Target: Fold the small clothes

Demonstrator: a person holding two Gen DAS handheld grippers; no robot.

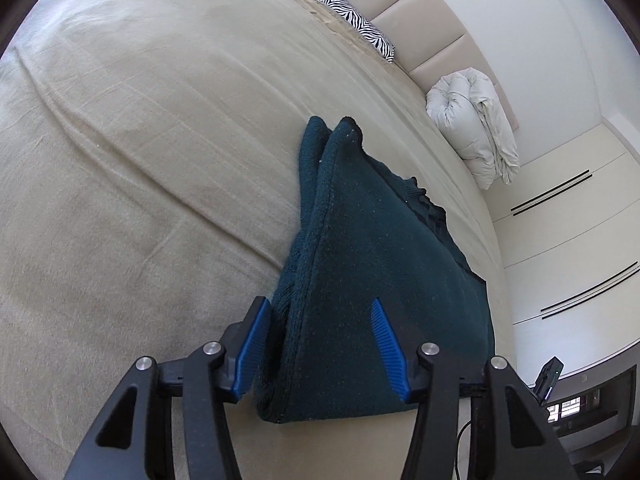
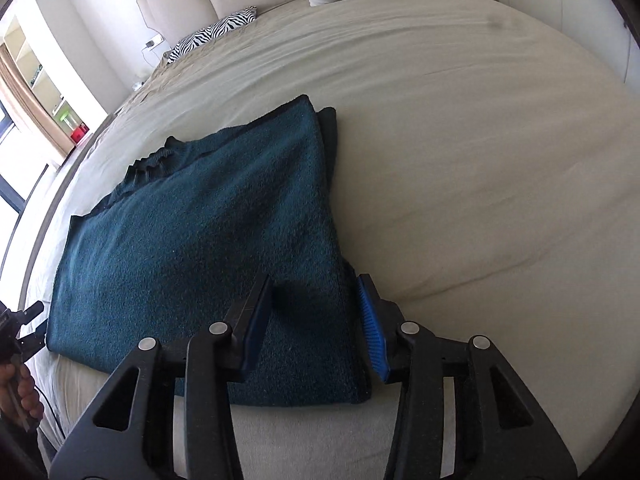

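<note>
A dark teal knitted sweater [image 1: 372, 272] lies folded flat on the beige bed [image 1: 140, 160]. It also shows in the right wrist view [image 2: 200, 240], with its ribbed collar toward the far left. My left gripper [image 1: 320, 308] is open, its blue pads astride the sweater's near left folded edge. My right gripper [image 2: 318, 288] is open, its pads astride the sweater's near right edge. Neither gripper holds the cloth.
A zebra-striped pillow [image 1: 360, 24] and a rolled white duvet [image 1: 476, 128] lie at the padded headboard [image 1: 432, 24]. White wardrobe doors [image 1: 572, 220] stand beside the bed. In the right wrist view a hand holding the other gripper [image 2: 16, 344] shows at the left edge.
</note>
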